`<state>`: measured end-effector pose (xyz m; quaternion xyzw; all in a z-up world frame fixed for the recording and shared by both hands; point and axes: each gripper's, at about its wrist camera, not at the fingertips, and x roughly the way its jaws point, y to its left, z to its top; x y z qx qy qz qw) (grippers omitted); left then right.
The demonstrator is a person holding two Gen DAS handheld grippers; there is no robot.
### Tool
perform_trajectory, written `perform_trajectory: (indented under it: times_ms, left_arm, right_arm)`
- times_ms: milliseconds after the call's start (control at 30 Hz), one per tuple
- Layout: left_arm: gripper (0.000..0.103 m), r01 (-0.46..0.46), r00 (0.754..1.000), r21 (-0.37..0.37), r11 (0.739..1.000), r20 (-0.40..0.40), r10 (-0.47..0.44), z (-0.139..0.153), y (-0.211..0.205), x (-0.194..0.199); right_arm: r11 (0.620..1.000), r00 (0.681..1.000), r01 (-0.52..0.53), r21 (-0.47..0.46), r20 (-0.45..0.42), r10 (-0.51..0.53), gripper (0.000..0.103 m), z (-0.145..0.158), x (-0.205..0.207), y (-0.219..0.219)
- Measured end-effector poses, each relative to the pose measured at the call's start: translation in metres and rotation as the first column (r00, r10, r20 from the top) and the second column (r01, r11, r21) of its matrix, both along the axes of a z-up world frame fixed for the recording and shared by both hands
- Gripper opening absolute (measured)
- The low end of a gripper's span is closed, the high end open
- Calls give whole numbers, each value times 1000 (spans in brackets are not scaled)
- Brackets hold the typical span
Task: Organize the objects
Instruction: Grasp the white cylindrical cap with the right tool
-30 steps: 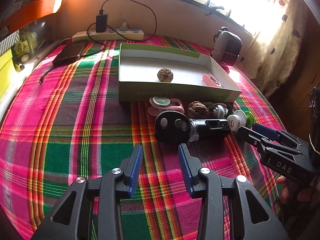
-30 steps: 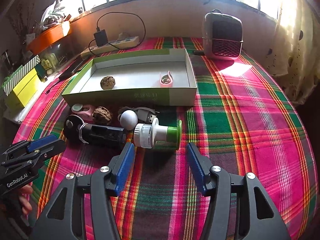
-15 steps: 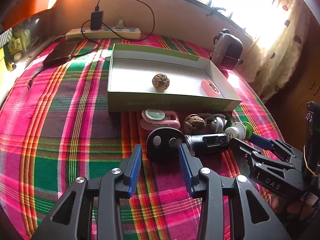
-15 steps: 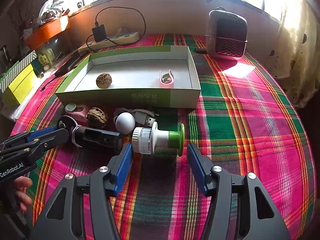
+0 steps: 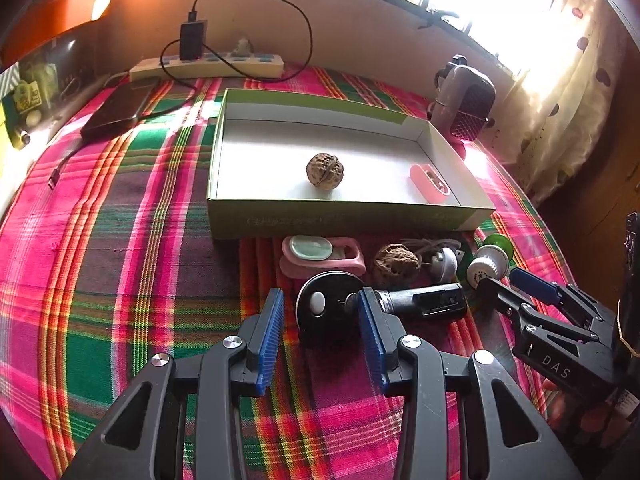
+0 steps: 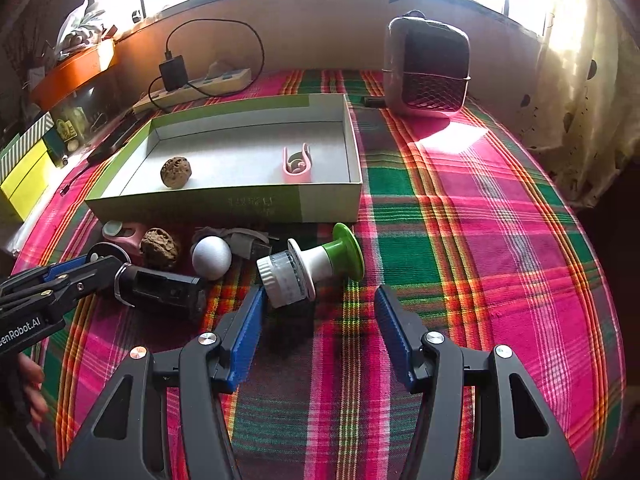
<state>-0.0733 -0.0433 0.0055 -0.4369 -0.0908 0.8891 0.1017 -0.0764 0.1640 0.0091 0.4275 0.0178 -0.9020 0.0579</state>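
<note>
Closer now, left hand-held gripper (image 5: 320, 320) straddles black disc (image 5: 326, 310), fingers apart.

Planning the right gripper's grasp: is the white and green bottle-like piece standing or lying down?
Lying down: the white and green bottle-like piece rests on its side on the plaid cloth, green disc end toward the box.

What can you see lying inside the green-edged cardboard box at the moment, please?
Inside the box lie a walnut toward its left and a pink clip toward its right. The near wall hides a strip of floor just behind it.

Bare plaid cloth (image 6: 480, 240) right of the box (image 6: 328, 204); clutter fronts it
</note>
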Motion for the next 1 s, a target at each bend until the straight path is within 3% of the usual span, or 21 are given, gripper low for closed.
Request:
perform_trajectory:
  times_ms: [367, 533, 733, 1000]
  left_arm:
    - [36, -7, 1000, 11, 1000, 3, 7, 0, -2, -1]
    - [36, -1, 1000, -23, 1000, -9, 1, 1, 1, 0]
    - [36, 1, 1000, -32, 999, -20, -2, 0, 2, 1]
    - [36, 2, 1000, -32, 999, -24, -3, 0, 2, 2]
  right_arm:
    - [1000, 1000, 6, -13, 3, -6, 57, -2, -3, 9]
    - [996, 999, 40, -84, 5, -40, 57, 2, -1, 16]
    - [993, 998, 50, -103, -22, -52, 57, 8, -2, 11]
    - [991, 995, 100, -86, -4, -100, 57, 5, -13, -4]
